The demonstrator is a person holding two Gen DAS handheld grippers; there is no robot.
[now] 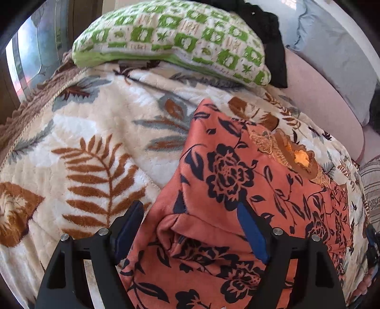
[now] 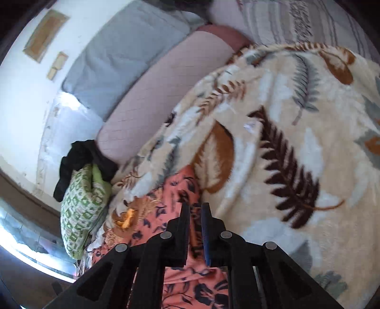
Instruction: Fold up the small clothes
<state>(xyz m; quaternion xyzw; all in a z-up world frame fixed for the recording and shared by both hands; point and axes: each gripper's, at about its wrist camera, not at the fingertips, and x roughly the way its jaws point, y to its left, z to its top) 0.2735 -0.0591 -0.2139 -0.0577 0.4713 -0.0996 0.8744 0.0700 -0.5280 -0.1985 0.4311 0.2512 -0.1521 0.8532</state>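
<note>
A small coral garment (image 1: pixel 225 180) with a dark floral print and a tan embroidered patch (image 1: pixel 292 154) lies on a cream leaf-patterned blanket (image 1: pixel 99 147). My left gripper (image 1: pixel 192 214) is open, its jaws wide apart over the garment's near folded edge, with cloth bunched between them. In the right wrist view the same garment (image 2: pixel 175 190) lies under my right gripper (image 2: pixel 196 208), whose jaws are nearly closed and pinch a fold of the coral cloth.
A green-and-white patterned pillow (image 1: pixel 171 35) lies at the blanket's far side with a black cloth (image 1: pixel 273 40) behind it. A pink bolster (image 2: pixel 166 90) and a grey cushion (image 2: pixel 128 47) lie along the white wall. A striped cover (image 2: pixel 308 19) lies beyond.
</note>
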